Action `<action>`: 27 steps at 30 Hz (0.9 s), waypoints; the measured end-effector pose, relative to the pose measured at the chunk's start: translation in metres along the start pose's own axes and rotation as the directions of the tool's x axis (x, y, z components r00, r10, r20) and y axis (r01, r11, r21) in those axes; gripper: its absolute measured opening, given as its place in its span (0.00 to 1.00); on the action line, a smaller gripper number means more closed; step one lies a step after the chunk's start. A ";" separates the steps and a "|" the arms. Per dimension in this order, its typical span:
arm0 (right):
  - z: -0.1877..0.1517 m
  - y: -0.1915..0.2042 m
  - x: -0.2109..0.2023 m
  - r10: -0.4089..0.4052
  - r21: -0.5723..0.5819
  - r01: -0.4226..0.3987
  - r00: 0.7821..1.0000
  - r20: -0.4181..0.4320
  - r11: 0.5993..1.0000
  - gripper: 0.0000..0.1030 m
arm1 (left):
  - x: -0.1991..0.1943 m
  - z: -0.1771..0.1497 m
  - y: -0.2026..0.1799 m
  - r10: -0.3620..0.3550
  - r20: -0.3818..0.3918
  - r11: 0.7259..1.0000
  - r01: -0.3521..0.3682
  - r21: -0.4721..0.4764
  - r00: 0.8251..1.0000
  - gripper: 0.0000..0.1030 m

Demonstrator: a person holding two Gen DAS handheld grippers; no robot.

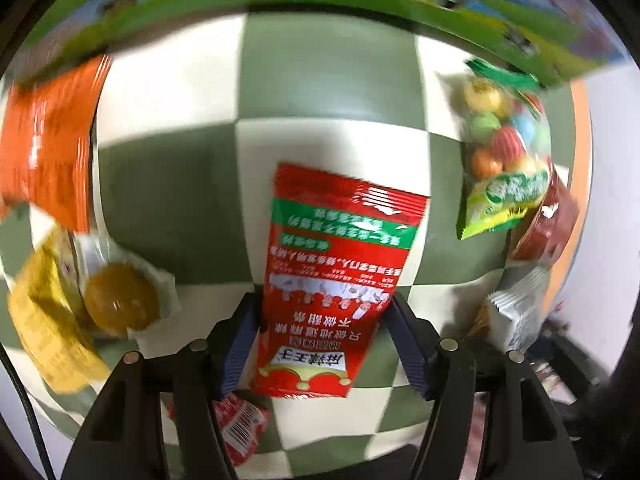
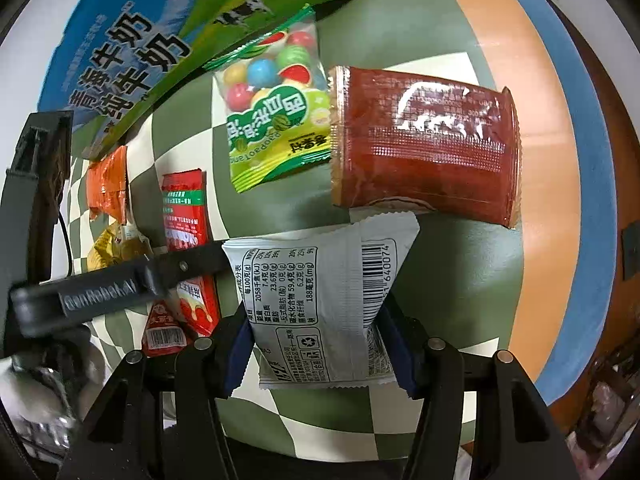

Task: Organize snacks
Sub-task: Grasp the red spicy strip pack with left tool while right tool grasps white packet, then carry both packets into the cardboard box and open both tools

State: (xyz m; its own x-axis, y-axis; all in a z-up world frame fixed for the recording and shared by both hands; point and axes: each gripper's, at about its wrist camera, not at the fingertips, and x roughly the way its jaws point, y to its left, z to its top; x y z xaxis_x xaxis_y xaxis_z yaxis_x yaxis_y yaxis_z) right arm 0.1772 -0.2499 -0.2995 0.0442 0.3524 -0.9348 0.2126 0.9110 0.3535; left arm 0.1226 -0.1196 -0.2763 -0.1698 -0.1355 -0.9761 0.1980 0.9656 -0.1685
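Checkered cloth (image 1: 168, 184) — L gripper (image 1: 325, 344) clamps red packet (image 1: 336, 280); R gripper (image 2: 320, 344) clamps white packet (image 2: 320, 300).

The right tool (image 2: 320, 344) has its jaws closed on a grey packet (image 2: 320, 288), barcode side up, over the checkered bench (image 2: 452, 264). Just beyond lie a dark red pouch (image 2: 428, 140) to the right and a gumball bag (image 2: 276, 108) to its left, edges touching. Far left sits a milk carton (image 2: 120, 56); the left tool (image 2: 120, 284) crosses a red sachet (image 2: 184, 216).
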 end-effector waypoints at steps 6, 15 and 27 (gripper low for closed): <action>-0.010 0.005 0.001 -0.066 -0.063 0.068 0.997 0.025 0.996 0.61 | -0.017 -0.003 -0.039 0.092 0.092 0.990 -0.101 0.095 0.992 0.47; -0.017 0.018 -0.015 -0.094 -0.104 0.103 0.992 0.088 0.989 0.46 | -0.095 -0.028 -0.025 0.015 0.181 0.998 -0.027 0.060 0.983 0.44; 0.022 0.057 -0.141 0.118 -0.188 -0.071 0.961 0.251 0.980 0.46 | -0.240 0.007 -0.013 -0.133 0.357 0.991 0.115 0.071 0.925 0.44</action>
State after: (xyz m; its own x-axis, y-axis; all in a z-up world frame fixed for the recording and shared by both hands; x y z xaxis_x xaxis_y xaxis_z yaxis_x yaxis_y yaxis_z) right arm 0.2048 -0.2522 -0.1480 0.3120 0.3921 -0.8654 0.0214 0.9077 0.4190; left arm 0.1676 -0.1012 -0.0407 0.1613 -0.3331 -0.9290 0.2454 0.9253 -0.2891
